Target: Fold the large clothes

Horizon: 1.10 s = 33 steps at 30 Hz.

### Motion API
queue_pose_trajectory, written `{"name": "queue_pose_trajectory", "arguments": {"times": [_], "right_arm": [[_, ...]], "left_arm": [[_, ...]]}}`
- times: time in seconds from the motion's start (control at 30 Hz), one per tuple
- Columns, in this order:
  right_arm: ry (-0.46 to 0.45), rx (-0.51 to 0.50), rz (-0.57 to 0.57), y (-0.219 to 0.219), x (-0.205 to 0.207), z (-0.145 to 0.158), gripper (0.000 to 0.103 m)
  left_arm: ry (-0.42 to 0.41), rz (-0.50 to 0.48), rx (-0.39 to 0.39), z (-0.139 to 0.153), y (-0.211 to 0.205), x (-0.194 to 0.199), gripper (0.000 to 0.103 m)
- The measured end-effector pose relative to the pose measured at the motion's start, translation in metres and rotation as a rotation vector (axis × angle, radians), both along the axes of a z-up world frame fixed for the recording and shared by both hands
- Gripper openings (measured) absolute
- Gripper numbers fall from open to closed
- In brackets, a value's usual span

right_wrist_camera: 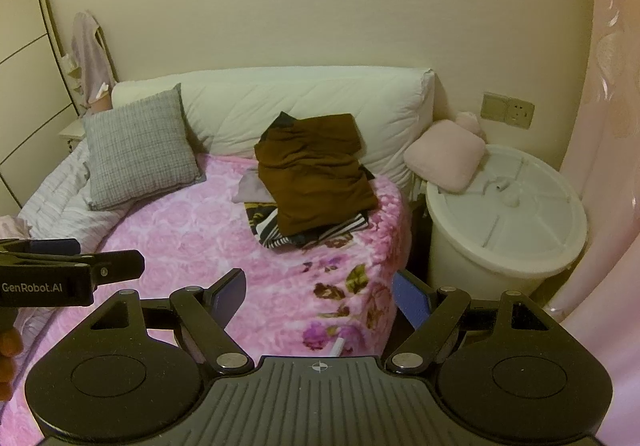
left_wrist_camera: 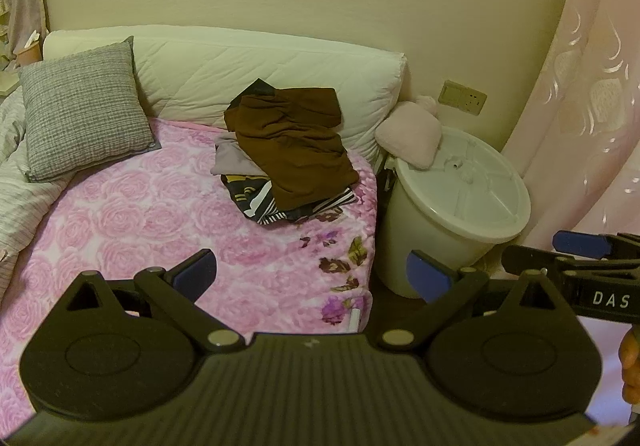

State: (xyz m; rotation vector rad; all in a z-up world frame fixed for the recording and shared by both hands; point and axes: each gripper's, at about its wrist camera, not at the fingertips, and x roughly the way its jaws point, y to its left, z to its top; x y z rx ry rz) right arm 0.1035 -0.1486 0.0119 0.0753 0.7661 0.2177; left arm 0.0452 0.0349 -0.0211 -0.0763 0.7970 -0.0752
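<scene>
At the far right corner of the bed [right_wrist_camera: 192,246], the pile of clothes [right_wrist_camera: 316,181] sits with a brown garment [right_wrist_camera: 320,169] slumped on top, close to the mattress edge and just beside the white bin [right_wrist_camera: 504,230]. My worry is that grabbing only the brown top layer drags the striped stuff under it off the bed, or pinches two layers together. Both units hang well short of the pile: the left hand-held gripper [left_wrist_camera: 312,278] and the right hand-held gripper [right_wrist_camera: 320,294] have jaws spread wide, holding and touching nothing.

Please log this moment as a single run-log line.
left hand-held gripper: open, empty | right hand-held gripper: open, empty | brown garment: atop pile, untouched
</scene>
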Motion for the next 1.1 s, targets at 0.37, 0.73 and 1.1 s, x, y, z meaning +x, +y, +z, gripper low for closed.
{"name": "queue_pose_trajectory", "arguments": {"times": [0.37,0.73,1.1], "right_arm": [[0.015,0.002,-0.001,0.003,0.008,-0.003,0.078],[0.037,0.006,0.01,0.004,0.024,-0.011,0.078],[0.109,0.082,0.07,-0.002,0.101,-0.045,0.077]], "left_arm": [[0.006,0.007,-0.002,-0.001,0.008,0.01,0.1],[0.025,0.033,0.006,-0.007,0.01,0.033,0.1],[0.069,0.096,-0.001,-0.043,0.032,0.097,0.1]]}}
